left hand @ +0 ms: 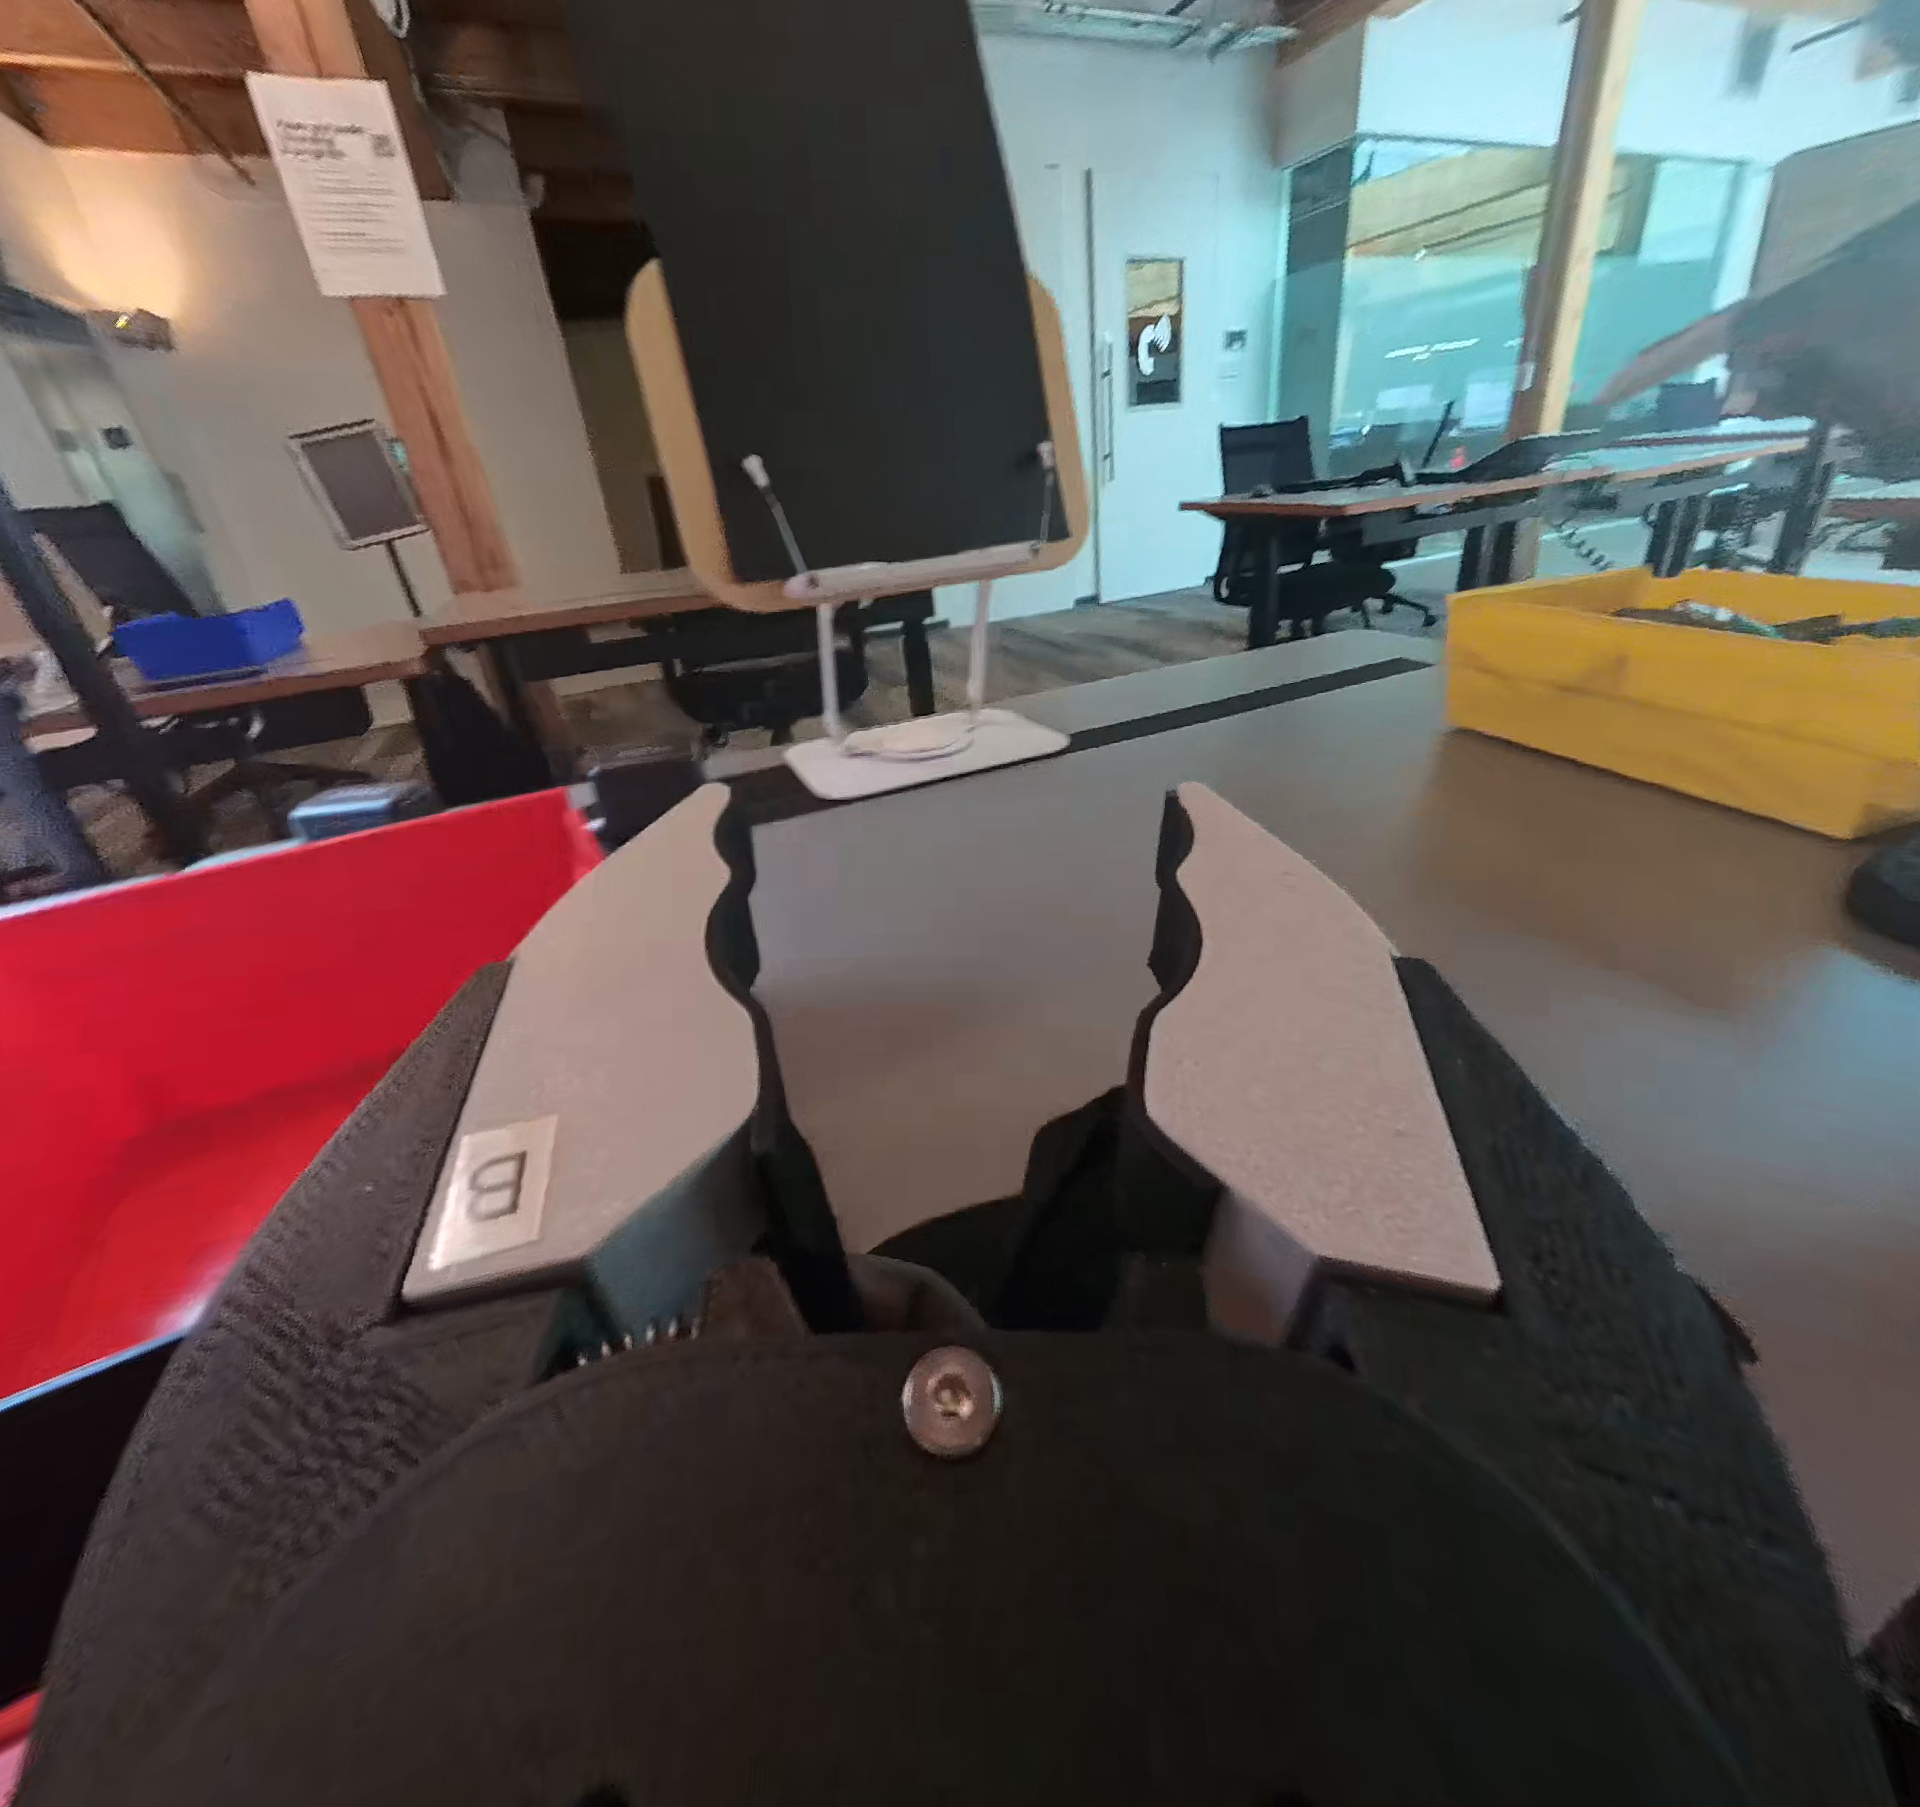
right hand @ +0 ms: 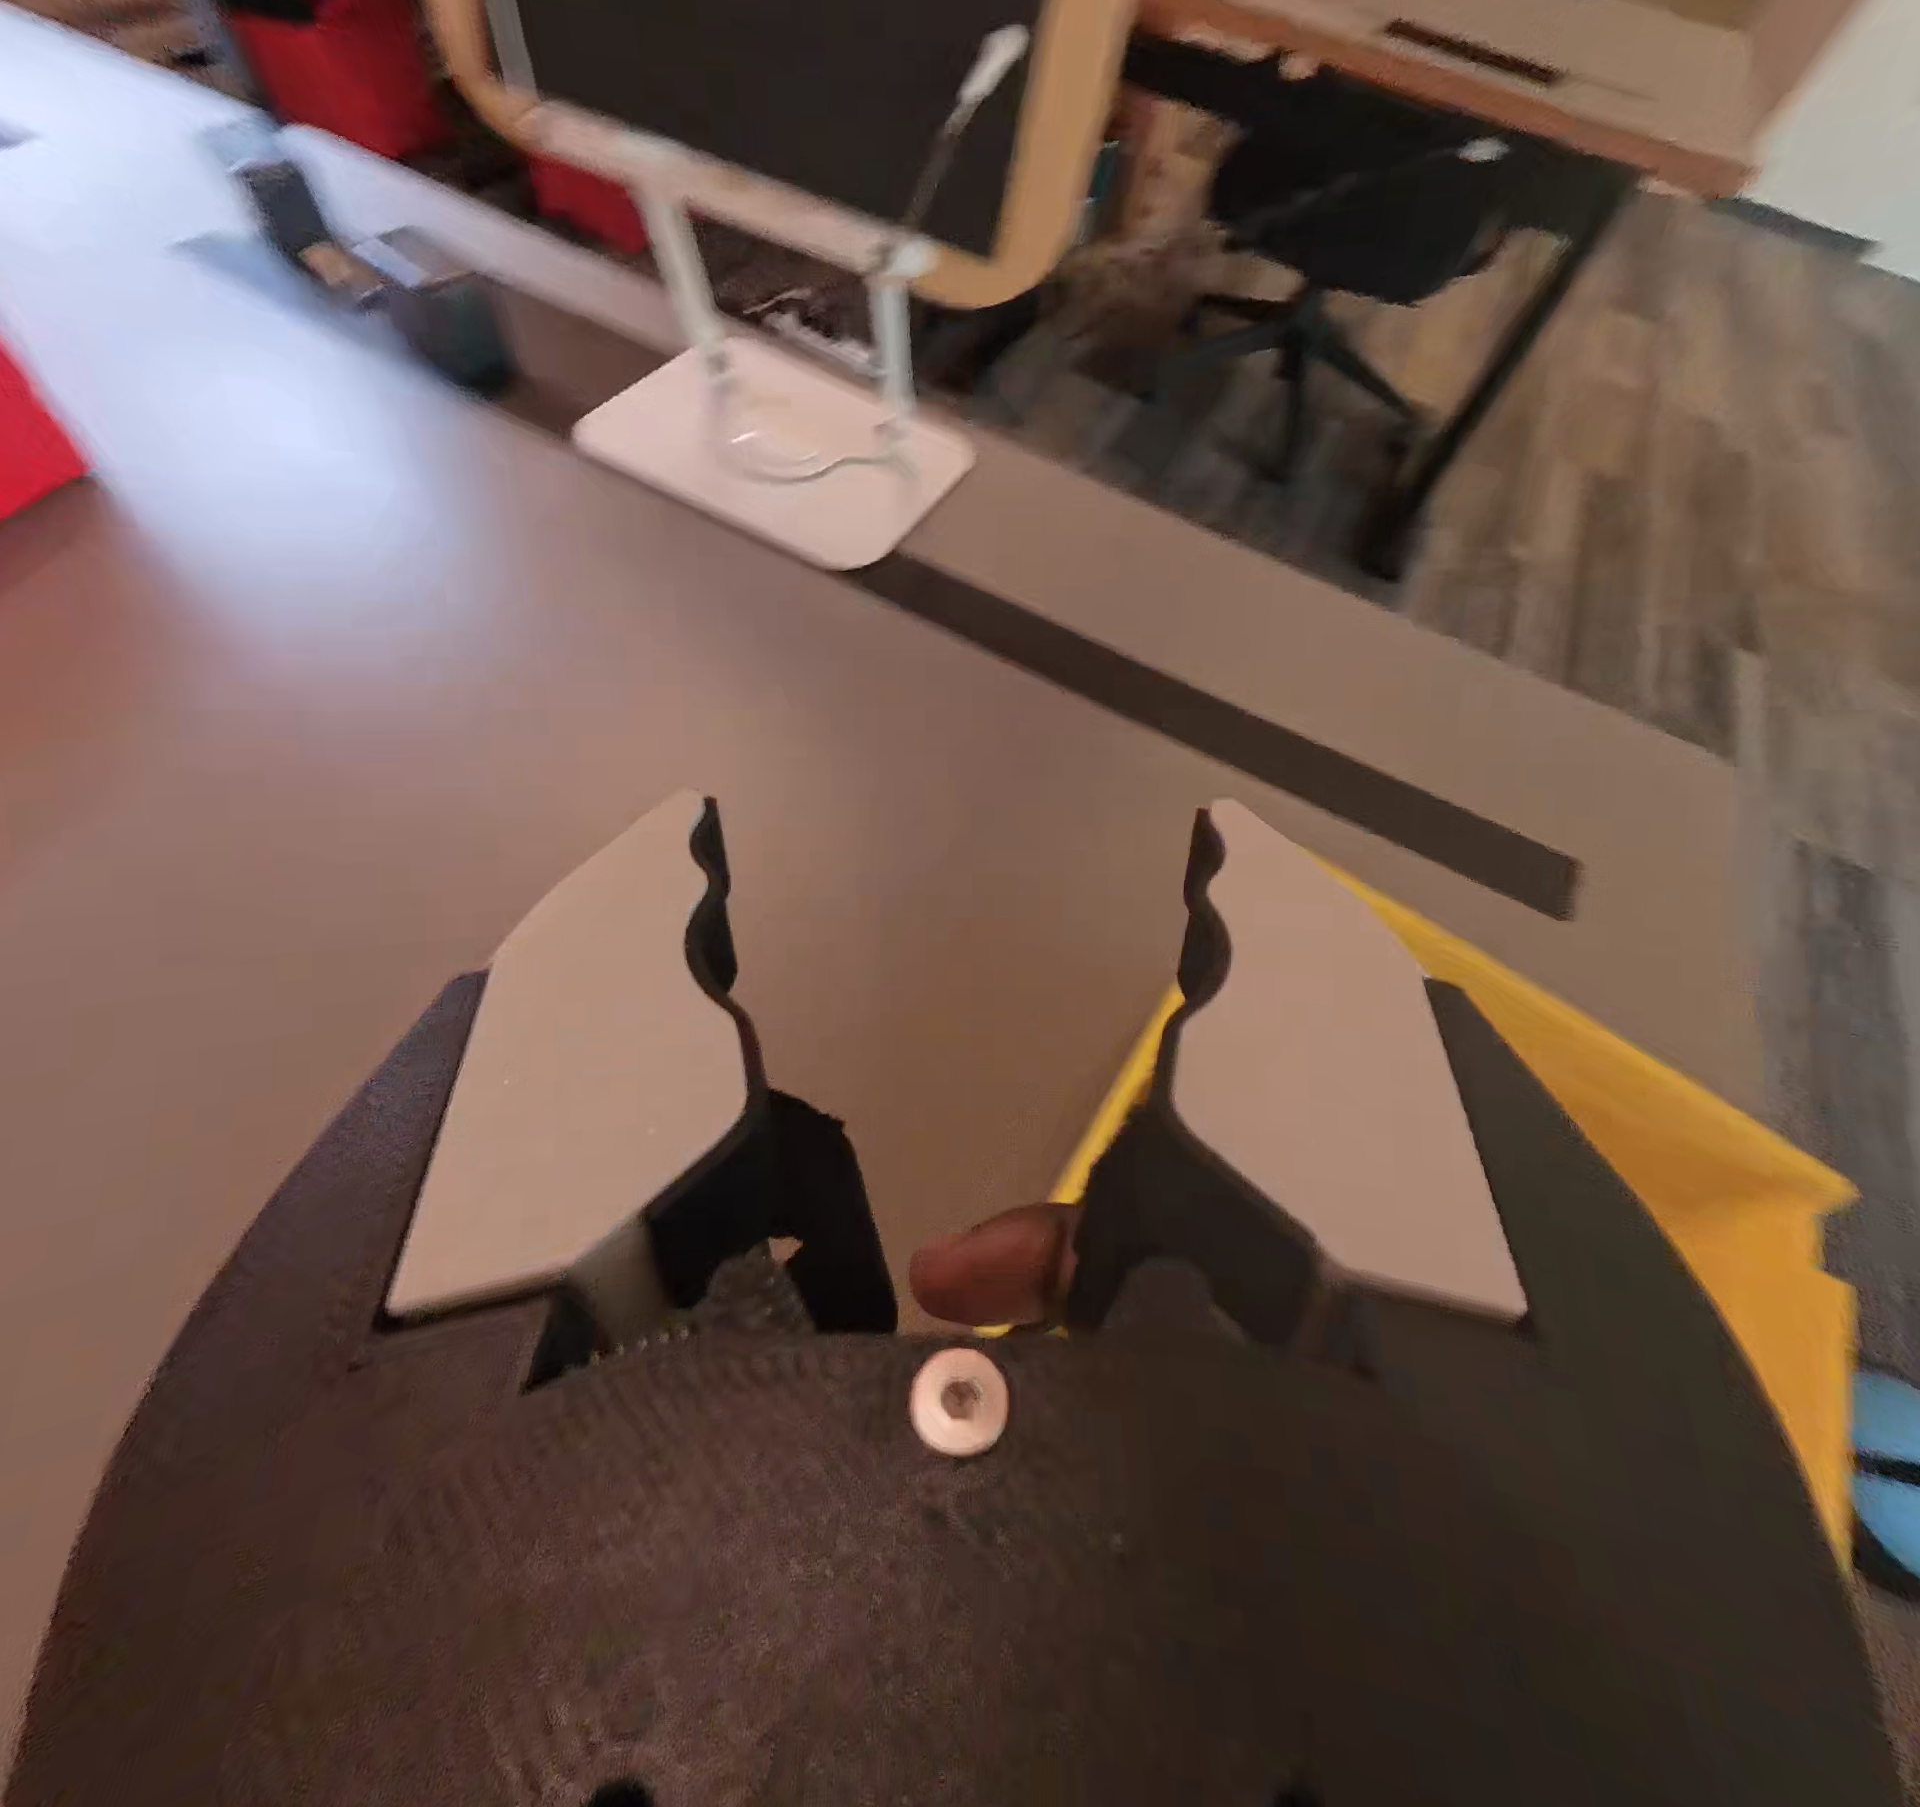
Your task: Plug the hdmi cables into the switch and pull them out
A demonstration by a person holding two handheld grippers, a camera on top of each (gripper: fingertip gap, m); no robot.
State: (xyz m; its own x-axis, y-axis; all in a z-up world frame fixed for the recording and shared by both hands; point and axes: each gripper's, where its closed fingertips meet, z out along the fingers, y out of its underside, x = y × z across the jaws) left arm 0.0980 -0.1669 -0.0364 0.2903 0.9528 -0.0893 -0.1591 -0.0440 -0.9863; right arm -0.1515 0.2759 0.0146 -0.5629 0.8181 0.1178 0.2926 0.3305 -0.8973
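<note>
Fingers [left hand: 623,1009] of the left gripper [left hand: 951,812] spread wide, nothing between them. Same on the right gripper [right hand: 954,812]: released, empty, with a person's fingertip [right hand: 987,1274] showing at the base. Two grippers in all, two fingers each, both hovering over a grey tabletop [left hand: 1455,822].

Beside the left gripper, one red bin [left hand: 260,1030]. Under and beside the right gripper, one yellow bin [left hand: 1662,718], holding dark and green items too small to name. At the right edge of the left view, one dark rounded shape [left hand: 1886,890], cut off. Farther back at the tabletop's edge, one stand [left hand: 997,744] on a white base, propping a black panel. Beyond it to the left in the right view, two small dark blurred items [right hand: 457,323].

No HDMI cables or switch clearly in view; possibly in the yellow bin or among those blurred items, impossible to tell. Count of each: none that can be made out.

Likely handling: light, floppy cord with a stiff moulded plug. Best gripped on the plug body, never the cord, and pushed or pulled straight. Switch probably light and prone to sliding, so worth bracing with the other gripper.
</note>
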